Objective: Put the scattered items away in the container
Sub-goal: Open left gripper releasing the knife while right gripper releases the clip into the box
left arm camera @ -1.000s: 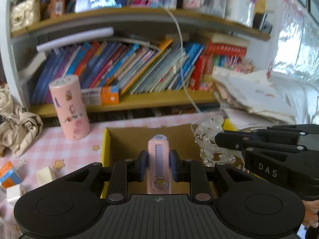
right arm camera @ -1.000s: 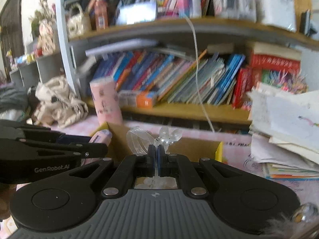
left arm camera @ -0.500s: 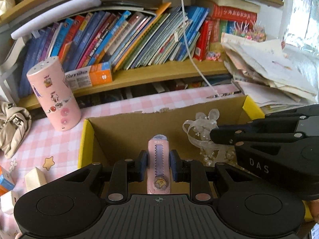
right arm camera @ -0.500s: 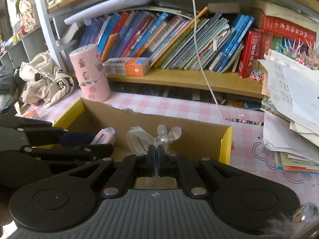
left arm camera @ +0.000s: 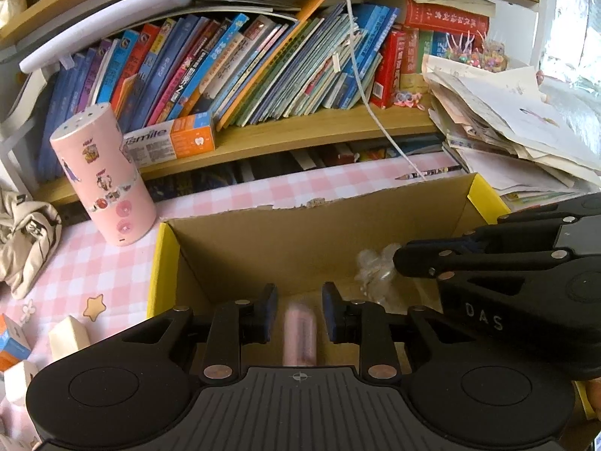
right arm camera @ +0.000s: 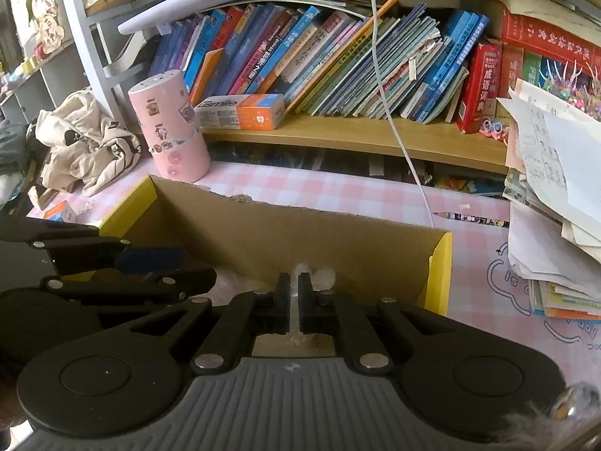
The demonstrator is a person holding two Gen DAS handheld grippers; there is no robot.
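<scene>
An open cardboard box with yellow edges stands on the pink checked cloth, and both grippers hang over it. My left gripper has its jaws opening. A pink, blurred correction-tape case lies between them, clear of both pads. My right gripper has its jaws a narrow slit apart. A clear bow ornament, blurred, sits just past its tips against the box's far wall. In the left wrist view the bow is beside the right gripper's tips. The left gripper shows at left.
A pink stickered cylinder stands left of the box beside a crumpled cloth bag. Small boxes and an eraser lie at left. A paper stack, a white cable and a pencil are behind, under the bookshelf.
Both grippers came down over the box. The left jaws have parted and the pink case has slipped down between them. The bow has dropped lower at the right gripper's tips.
</scene>
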